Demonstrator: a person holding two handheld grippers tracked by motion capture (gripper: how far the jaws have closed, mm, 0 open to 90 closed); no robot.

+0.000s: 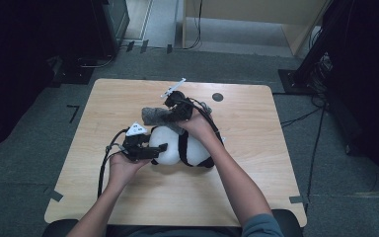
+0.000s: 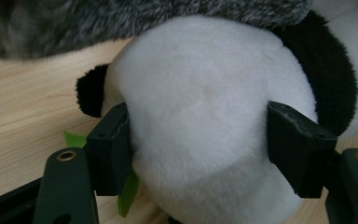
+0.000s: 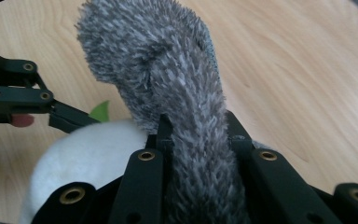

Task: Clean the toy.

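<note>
A black-and-white panda plush lies in the middle of the wooden table. My left gripper comes at it from the left. In the left gripper view its two pads press into either side of the panda's white head, and a green leaf piece pokes out beneath. A grey fuzzy cloth hangs over the panda's top. My right gripper is shut on that cloth, with the panda's white fur below and the left gripper's links to the side.
A small dark round mark sits near the table's far edge. Cables run over the grey carpet at the right. Dark equipment stands at the back right, and a black stand at the back left.
</note>
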